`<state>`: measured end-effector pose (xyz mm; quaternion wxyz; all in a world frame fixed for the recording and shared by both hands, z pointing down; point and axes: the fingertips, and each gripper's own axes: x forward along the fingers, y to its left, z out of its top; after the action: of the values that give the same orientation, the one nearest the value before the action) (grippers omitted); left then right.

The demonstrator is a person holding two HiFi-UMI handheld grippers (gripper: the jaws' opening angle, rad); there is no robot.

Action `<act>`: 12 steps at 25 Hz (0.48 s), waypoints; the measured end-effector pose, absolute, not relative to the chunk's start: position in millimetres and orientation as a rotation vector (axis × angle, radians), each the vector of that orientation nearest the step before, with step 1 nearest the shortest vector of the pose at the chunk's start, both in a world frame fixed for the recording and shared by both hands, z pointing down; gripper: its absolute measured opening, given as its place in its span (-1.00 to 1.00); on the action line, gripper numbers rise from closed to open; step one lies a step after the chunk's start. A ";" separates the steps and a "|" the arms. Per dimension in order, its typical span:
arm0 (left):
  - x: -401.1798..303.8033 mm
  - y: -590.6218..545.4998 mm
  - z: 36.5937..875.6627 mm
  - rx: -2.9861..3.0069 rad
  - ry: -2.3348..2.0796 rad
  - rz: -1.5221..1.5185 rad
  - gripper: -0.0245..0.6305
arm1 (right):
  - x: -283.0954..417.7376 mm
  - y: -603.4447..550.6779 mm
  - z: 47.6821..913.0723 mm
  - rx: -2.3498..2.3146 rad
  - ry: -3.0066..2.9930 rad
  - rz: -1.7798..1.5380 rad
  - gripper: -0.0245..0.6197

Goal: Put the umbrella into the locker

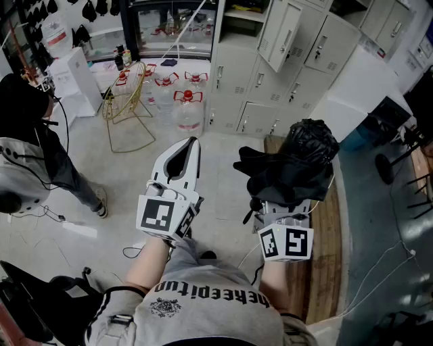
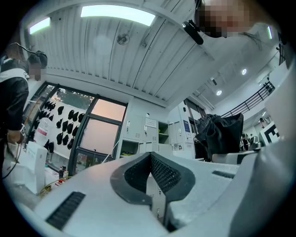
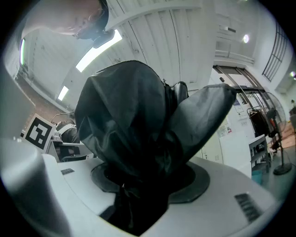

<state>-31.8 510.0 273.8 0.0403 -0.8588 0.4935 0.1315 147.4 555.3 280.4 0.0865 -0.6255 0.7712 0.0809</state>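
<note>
Grey lockers [image 1: 270,61] line the room's far wall. In front of the lockers, the black folded umbrella [image 1: 298,159] is pinched in the right tool [image 3: 148,176]; the left tool [image 1: 191,145], also facing the lockers, has its jaws pressed together, empty.

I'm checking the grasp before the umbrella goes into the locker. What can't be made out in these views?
- Umbrella shaft: right gripper view and head view, buried under its own black fabric.
- Right gripper pad contact: right gripper view, covered by that fabric.
- Open locker interior: head view, cut off by the top edge; left gripper view, too small.
</note>
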 end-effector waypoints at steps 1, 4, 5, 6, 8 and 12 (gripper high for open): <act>-31.2 509.8 273.5 -2.631 1.512 0.405 -0.92 | 147.3 555.0 280.0 -1.861 2.300 0.242 -0.15; -30.1 509.5 272.6 -2.633 1.511 0.408 -0.92 | 147.0 554.6 278.9 -1.856 2.304 0.243 -0.16; -30.0 509.4 272.3 -2.633 1.511 0.408 -0.92 | 146.8 554.7 278.6 -1.855 2.305 0.244 -0.16; -30.0 509.5 272.1 -2.633 1.511 0.408 -0.92 | 146.6 554.8 278.3 -1.855 2.305 0.244 -0.16; -30.1 509.6 272.0 -2.632 1.508 0.408 -0.92 | 146.6 554.7 278.2 -1.855 2.302 0.243 -0.16; -30.9 509.6 273.0 -2.628 1.501 0.405 -0.92 | 146.5 553.8 280.1 -1.854 2.293 0.241 -0.16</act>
<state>-30.9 509.6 273.0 0.0441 -0.8598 0.4912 0.1326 146.5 553.8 280.1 0.0914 -0.6240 0.7719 0.0810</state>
